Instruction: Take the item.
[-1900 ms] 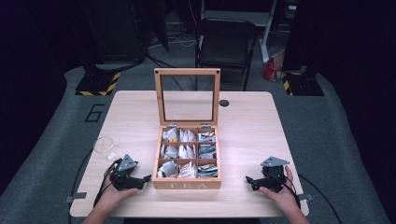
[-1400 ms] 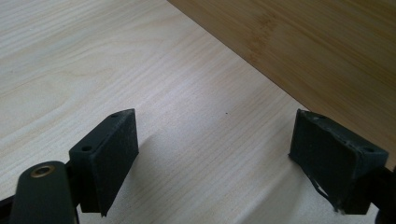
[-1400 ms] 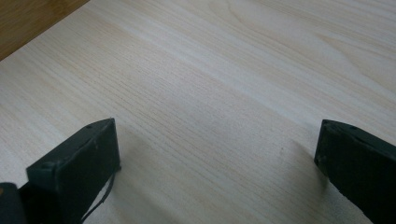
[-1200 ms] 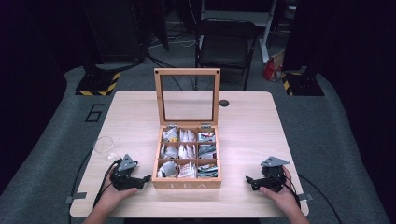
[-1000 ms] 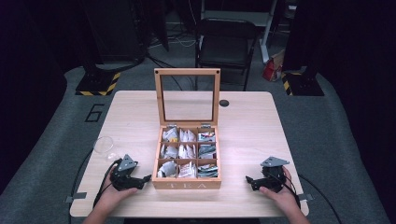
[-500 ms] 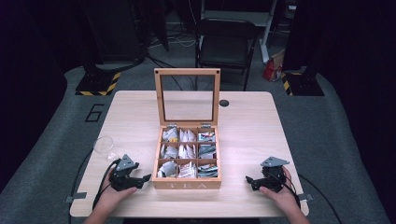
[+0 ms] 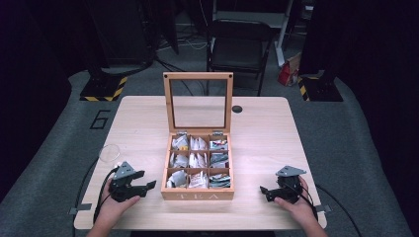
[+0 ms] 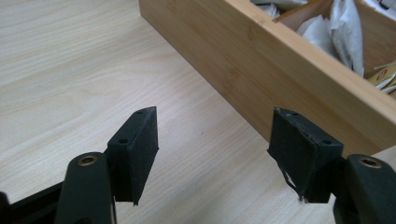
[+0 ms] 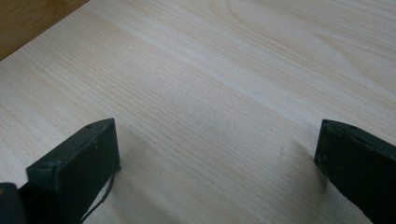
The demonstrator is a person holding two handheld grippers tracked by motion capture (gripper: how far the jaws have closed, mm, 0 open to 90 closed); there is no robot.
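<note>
A wooden tea box [image 7: 197, 193] stands open at the middle of the table, its glass lid [image 7: 198, 98] upright. Several compartments hold tea bags [image 7: 197, 160]. My left gripper [image 7: 150, 185] hovers just left of the box's front corner, pointing at it. In the left gripper view its jaws [image 8: 215, 121] stand apart with nothing between them and have just been closing; the box wall [image 8: 280, 60] and tea bags [image 8: 345, 32] lie ahead. My right gripper [image 7: 264, 190] rests right of the box, open [image 9: 217, 135] over bare table, with a box corner [image 9: 28, 18] beyond it.
A clear cup [image 7: 108, 152] stands on the table [image 7: 267, 143] behind the left hand. A small black disc [image 7: 237, 108] lies near the far edge. A black chair [image 7: 237, 49] stands beyond the table. Cables trail from both grippers off the near edge.
The left gripper has lifted slightly beside the box. The right gripper and the box have not moved.
</note>
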